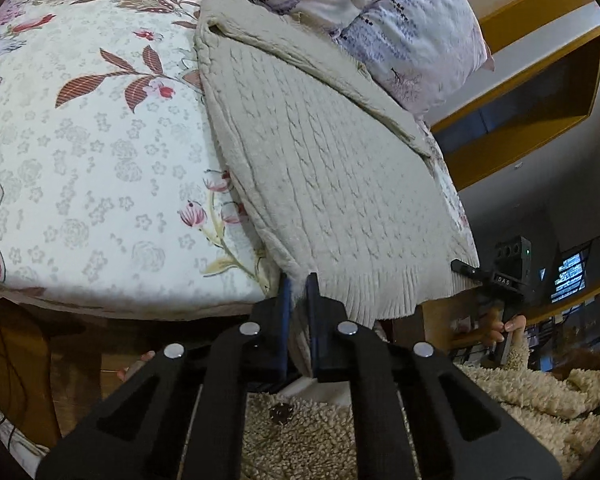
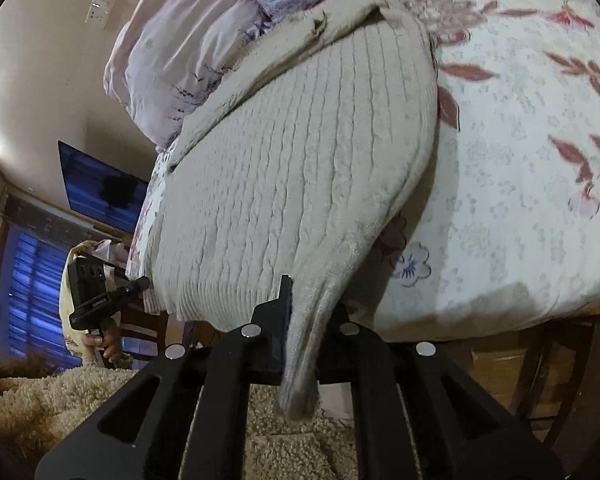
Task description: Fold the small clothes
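Both grippers sit at the bed's near edge, left gripper [image 1: 300, 284] clamped on one hem corner of the cream knit sweater [image 1: 320, 168], right gripper [image 2: 312, 300] closed on the other corner. Sweater lies flat on the floral bedsheet [image 1: 100, 160], far end against the pillow [image 1: 400, 20]. I judge it soft, thick, stretchy and fairly light; hem corners are where I'd hold it, lifting evenly so it doesn't sag.

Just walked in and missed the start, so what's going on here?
A person is folding a cream cable-knit sweater lying on the floral-print bedsheet. The left gripper and the right gripper each have their jaws shut on a bottom corner of the sweater at the bed's near edge. A lilac duvet lies bunched behind it.
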### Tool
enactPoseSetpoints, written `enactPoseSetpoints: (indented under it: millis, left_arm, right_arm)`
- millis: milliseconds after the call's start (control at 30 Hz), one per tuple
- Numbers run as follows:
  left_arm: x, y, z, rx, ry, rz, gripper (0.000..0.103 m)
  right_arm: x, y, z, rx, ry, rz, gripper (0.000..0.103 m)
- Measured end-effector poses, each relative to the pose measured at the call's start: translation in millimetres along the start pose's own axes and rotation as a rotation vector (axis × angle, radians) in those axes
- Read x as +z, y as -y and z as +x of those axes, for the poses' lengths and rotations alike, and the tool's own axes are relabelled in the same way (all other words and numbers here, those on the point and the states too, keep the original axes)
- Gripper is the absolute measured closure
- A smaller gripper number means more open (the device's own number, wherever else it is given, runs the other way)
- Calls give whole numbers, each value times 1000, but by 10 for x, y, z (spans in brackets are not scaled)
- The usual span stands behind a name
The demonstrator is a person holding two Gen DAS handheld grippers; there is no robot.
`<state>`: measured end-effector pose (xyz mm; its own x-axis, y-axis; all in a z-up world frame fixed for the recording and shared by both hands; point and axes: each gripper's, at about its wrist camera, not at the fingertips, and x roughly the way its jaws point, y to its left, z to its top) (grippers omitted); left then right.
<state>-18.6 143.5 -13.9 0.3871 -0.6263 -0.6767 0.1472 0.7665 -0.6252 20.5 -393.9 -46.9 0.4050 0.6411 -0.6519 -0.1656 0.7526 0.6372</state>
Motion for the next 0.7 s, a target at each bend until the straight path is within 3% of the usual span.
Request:
enactPoseSetpoints:
  millis: [167,333,700]
  left_arm:
    - [76,-11,-58,7,33,4,97]
    - [334,-19,-286,-21,166,14,97]
    - [1383,106,-357,19,353,61,97]
  right_arm:
    - [90,-28,-206,29,115,-25,95]
    - [290,-164,-392,53,249,-70,95]
    - [900,-500,-517,-65,489,-187,95]
